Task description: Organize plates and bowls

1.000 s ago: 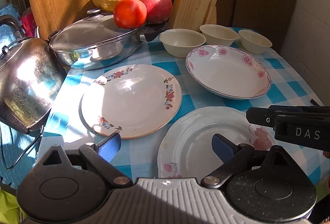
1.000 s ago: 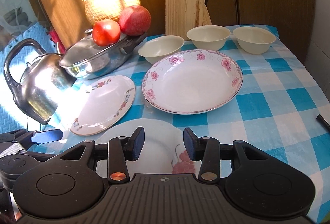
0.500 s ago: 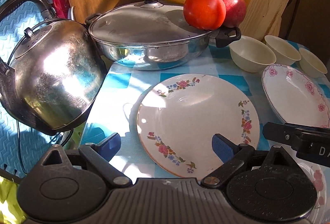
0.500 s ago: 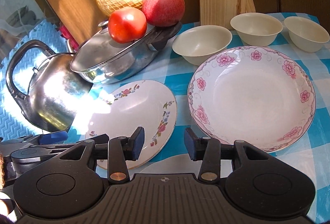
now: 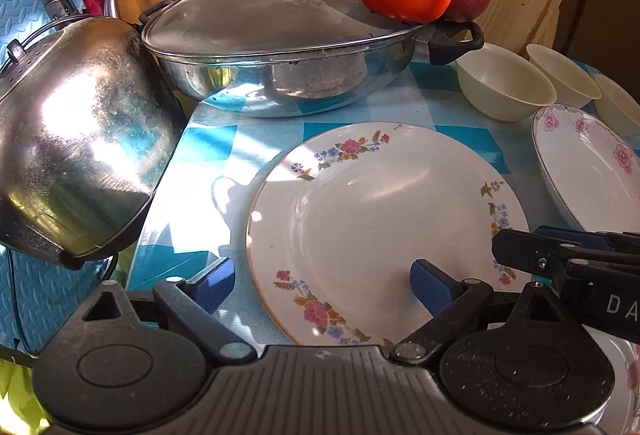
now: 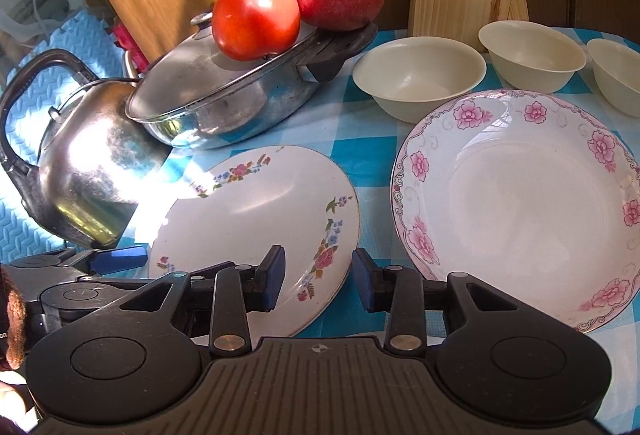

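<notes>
Progress: nothing stacked | flowered plate (image 5: pixel 384 219) bracketed by left gripper (image 5: pixel 320 279), right gripper (image 6: pixel 318 277); jaws spread, empty | bowls (image 6: pixel 420 83) separate

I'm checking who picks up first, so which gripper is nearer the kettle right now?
Left. The left gripper hangs over the multicolour-flower plate, with the kettle just off its own left side. The right gripper is further off, at that plate's far edge.
</notes>
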Action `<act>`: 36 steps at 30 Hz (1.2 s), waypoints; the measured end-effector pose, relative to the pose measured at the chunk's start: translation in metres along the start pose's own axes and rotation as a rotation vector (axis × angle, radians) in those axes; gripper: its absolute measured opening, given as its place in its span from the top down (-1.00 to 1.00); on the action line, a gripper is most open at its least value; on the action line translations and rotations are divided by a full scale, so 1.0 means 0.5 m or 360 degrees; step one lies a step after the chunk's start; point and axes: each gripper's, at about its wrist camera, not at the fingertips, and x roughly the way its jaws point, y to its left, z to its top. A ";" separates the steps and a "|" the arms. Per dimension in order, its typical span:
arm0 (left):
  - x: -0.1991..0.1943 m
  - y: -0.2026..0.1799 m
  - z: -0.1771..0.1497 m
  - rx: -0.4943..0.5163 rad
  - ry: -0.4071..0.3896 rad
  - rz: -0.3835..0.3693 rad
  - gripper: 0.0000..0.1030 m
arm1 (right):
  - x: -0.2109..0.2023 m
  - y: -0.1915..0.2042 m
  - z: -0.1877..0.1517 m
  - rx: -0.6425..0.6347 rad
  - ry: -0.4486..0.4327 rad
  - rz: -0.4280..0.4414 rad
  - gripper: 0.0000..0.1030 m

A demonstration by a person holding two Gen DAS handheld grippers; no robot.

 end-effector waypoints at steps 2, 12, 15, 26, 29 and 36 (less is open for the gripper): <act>0.006 0.001 0.004 -0.0001 0.0002 -0.0029 -0.74 | 0.002 -0.002 0.001 -0.0008 0.0001 0.0000 0.11; 0.028 0.011 0.018 -0.0038 -0.0015 -0.0092 -0.81 | 0.021 -0.001 -0.002 -0.0050 0.0047 -0.0044 0.31; 0.033 0.012 0.025 -0.0035 -0.0010 -0.0098 -0.81 | 0.021 0.002 -0.003 -0.0078 0.0040 -0.0052 0.31; 0.050 0.013 0.033 0.0008 -0.0020 -0.0139 -0.93 | 0.020 -0.002 -0.005 -0.0072 0.0025 -0.0035 0.34; 0.046 0.015 0.030 -0.0001 -0.0018 -0.0135 -0.89 | 0.022 -0.001 -0.004 -0.0064 0.0019 -0.0039 0.34; 0.028 0.034 0.017 -0.0044 -0.0015 -0.0191 -0.79 | 0.010 -0.002 -0.002 -0.0051 -0.0021 -0.0026 0.34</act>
